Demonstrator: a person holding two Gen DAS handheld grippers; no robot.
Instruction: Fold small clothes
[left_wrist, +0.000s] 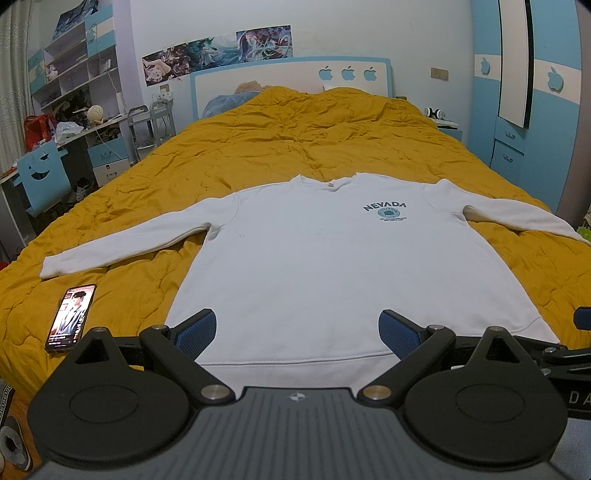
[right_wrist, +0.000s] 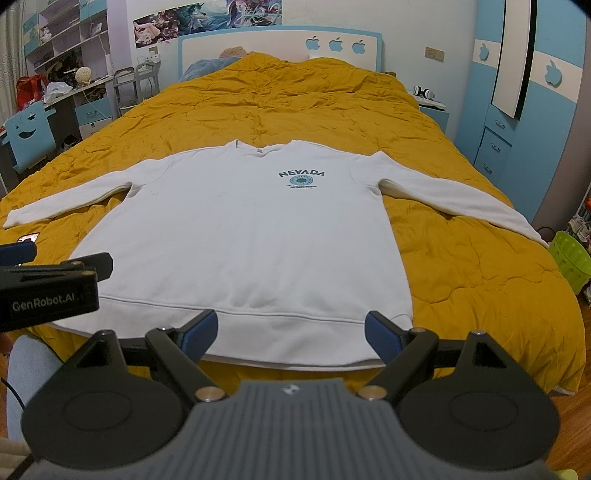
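The white long-sleeved NEVADA sweatshirt (right_wrist: 240, 236) lies flat, unfolded, on the mustard quilted bed (right_wrist: 461, 266). Left gripper (left_wrist: 297, 328) and right gripper (right_wrist: 291, 330) hover released near its hem; folding probably begins by grasping a sleeve.

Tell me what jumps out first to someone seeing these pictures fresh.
A white sweatshirt printed NEVADA lies spread flat, sleeves out, on a mustard-yellow quilt that covers the bed. Both open grippers, left gripper and right gripper, hover at its hem. A lit phone lies on the quilt below one cuff.
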